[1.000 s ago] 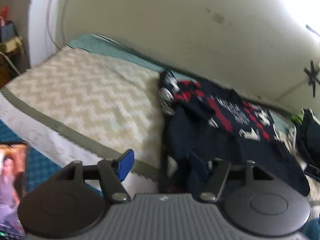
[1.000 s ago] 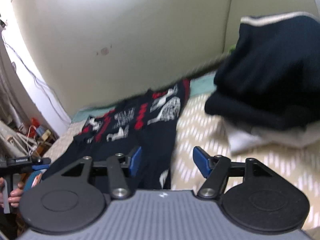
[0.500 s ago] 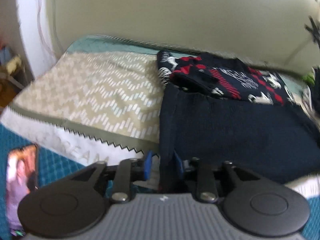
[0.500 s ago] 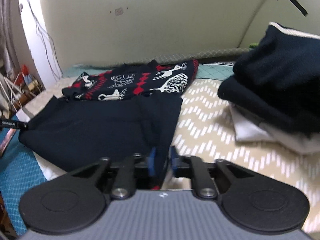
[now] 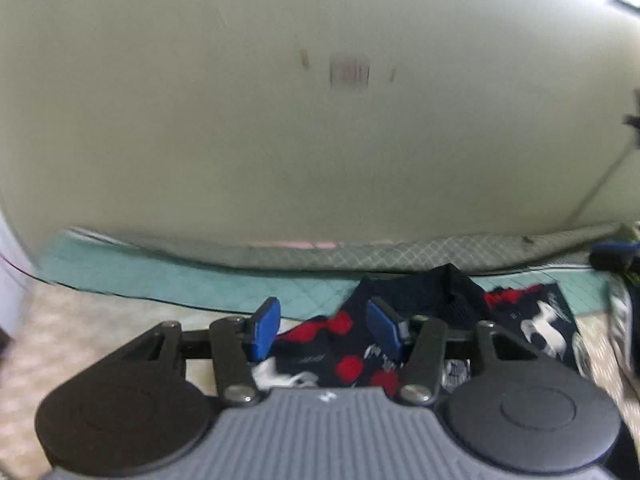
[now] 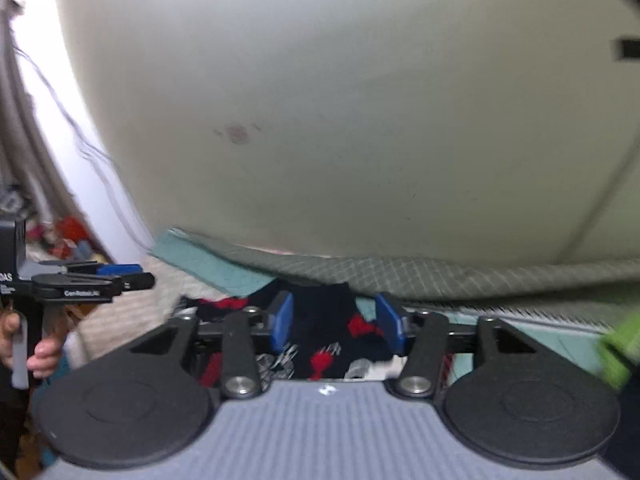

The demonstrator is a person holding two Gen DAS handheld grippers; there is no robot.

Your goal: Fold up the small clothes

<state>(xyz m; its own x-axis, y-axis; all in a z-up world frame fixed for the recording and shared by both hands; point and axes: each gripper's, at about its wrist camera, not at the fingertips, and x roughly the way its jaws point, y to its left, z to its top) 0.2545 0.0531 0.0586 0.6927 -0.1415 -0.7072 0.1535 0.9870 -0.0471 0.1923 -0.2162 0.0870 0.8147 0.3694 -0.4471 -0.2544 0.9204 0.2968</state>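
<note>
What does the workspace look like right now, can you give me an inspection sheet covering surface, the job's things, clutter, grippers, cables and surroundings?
Surface: bed with a beige zigzag blanket over a teal quilted cover.
Job's things: navy sweater with red and white pattern lying near the wall, bunched.
Clutter: green object at right edge, blurred; jumbled items at far left.
Grippers: left gripper and right gripper both opening, pads clear of the sweater seen beyond them.
Cables: thin wires hanging down the left wall.
Surroundings: pale wall with small stains; a hand on the other gripper's handle.
</note>
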